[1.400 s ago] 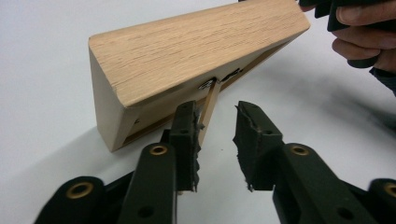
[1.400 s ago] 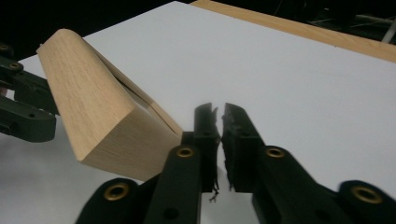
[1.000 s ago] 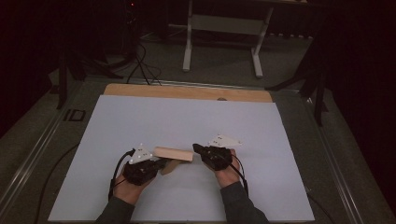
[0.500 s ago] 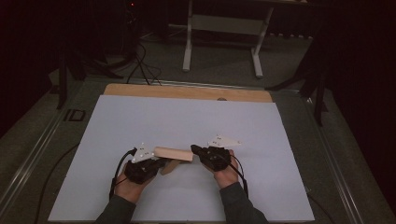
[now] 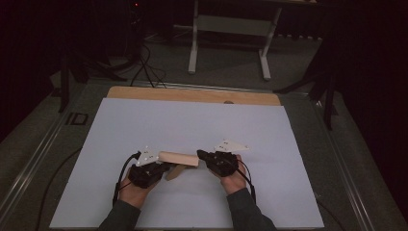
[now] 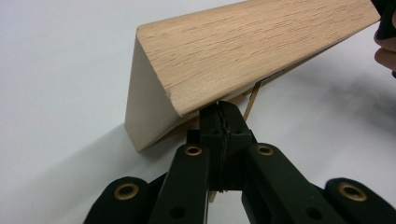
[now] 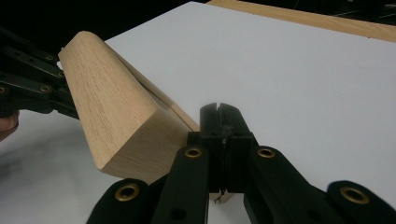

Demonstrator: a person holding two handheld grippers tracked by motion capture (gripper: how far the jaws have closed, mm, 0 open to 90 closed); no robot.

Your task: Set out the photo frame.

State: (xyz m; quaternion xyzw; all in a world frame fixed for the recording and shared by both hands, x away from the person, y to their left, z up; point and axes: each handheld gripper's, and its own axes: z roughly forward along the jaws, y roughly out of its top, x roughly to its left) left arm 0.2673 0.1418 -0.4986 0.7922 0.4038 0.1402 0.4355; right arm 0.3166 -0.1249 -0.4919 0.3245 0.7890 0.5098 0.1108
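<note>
A wooden block is held up off the white table between the two grippers, near the table's front edge. The left gripper is clenched on a thin strip under the block's left end. The right gripper is clenched on the strip at the right end.

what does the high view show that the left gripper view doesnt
High view alone: the whole white sheet, the wooden table edge beyond it, a metal stand on the floor, both forearms and the left gripper from above.

Left gripper view alone: the wood grain and a thin flap pinched between its shut jaws.

Both: the wooden block over the sheet, with the right gripper at its far end.
</note>
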